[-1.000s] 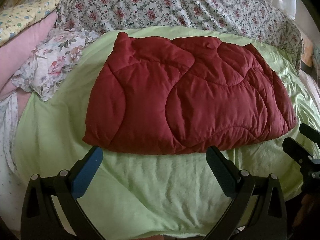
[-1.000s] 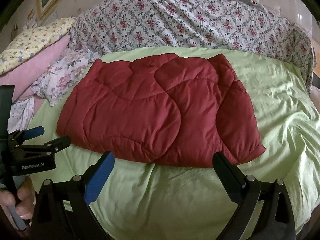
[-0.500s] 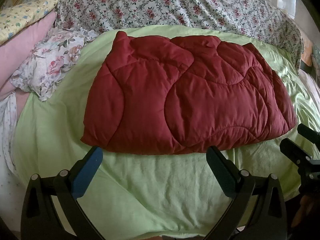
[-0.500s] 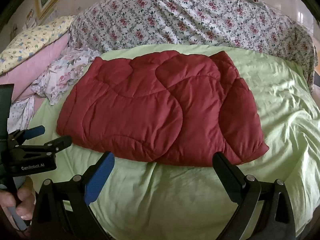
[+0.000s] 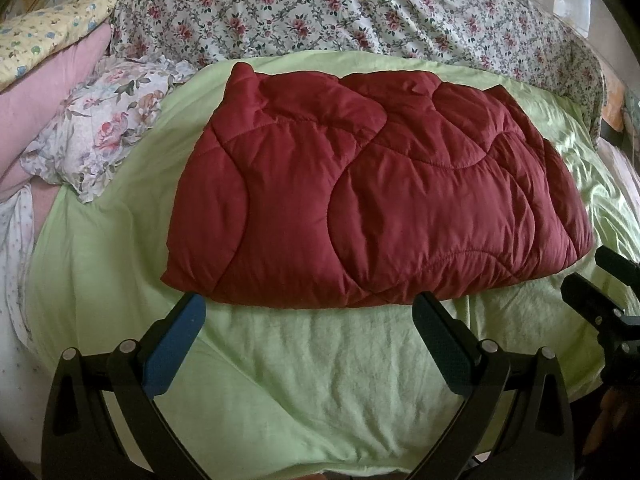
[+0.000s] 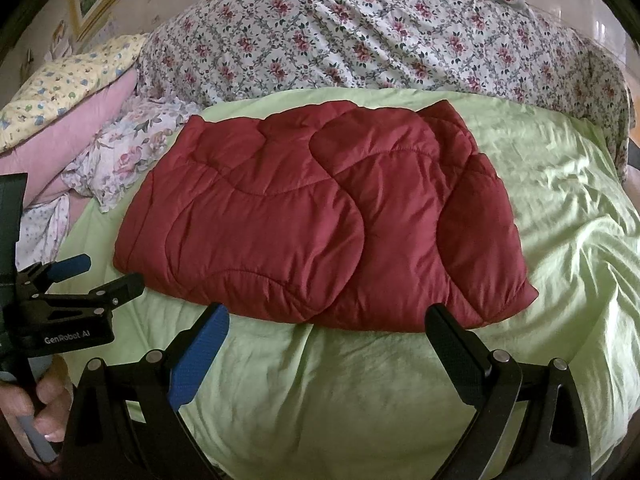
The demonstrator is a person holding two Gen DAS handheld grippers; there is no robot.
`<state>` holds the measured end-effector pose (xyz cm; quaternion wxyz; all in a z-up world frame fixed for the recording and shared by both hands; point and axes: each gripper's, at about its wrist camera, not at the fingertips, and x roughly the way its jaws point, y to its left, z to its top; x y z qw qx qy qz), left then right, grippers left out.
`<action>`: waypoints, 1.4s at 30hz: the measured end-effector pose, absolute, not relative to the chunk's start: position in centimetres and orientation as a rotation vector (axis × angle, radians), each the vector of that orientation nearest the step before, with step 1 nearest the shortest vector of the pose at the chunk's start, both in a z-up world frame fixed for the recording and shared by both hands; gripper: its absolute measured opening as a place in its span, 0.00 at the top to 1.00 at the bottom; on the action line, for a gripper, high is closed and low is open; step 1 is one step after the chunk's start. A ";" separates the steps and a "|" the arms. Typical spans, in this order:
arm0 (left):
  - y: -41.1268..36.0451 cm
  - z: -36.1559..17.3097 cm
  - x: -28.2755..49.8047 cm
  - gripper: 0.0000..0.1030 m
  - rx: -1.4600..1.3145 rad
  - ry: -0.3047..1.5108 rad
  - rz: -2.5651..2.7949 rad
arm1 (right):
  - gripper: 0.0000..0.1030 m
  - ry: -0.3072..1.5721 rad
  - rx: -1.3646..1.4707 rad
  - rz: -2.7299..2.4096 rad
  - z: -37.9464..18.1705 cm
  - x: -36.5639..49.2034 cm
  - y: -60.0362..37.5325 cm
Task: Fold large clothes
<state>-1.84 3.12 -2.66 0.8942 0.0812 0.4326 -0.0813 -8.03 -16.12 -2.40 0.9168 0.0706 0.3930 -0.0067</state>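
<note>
The left gripper [image 5: 308, 314] is wide open and holds nothing, just in front of the folded red quilt [image 5: 376, 196]. The quilt lies flat in the middle of the green sheet [image 5: 320, 380]. The right gripper [image 6: 328, 326] is wide open and empty too

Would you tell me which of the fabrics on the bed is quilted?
The dark red comforter, folded on the light green sheet; its stitched curved seams and puffy panels set it apart from the flat floral bedding behind.
</note>
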 end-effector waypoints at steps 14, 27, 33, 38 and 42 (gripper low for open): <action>3.2 -2.7 -1.9 0.00 0.168 0.897 -0.168 | 0.03 0.809 0.146 -0.013 -2.4 -8.0 -16.2; 3.4 -2.7 -2.0 0.00 0.169 0.886 -0.166 | 0.04 0.809 0.147 -0.012 -2.4 -8.1 -16.2; 3.4 -2.6 -2.0 0.00 0.171 0.883 -0.164 | 0.03 0.809 0.148 -0.013 -2.4 -8.1 -16.2; 3.3 -2.7 -2.1 0.00 0.173 0.883 -0.159 | 0.03 0.809 0.148 -0.012 -2.4 -8.1 -16.2; 3.2 -2.8 -2.1 0.00 0.183 0.872 -0.147 | 0.04 0.809 0.147 -0.013 -2.4 -8.0 -16.2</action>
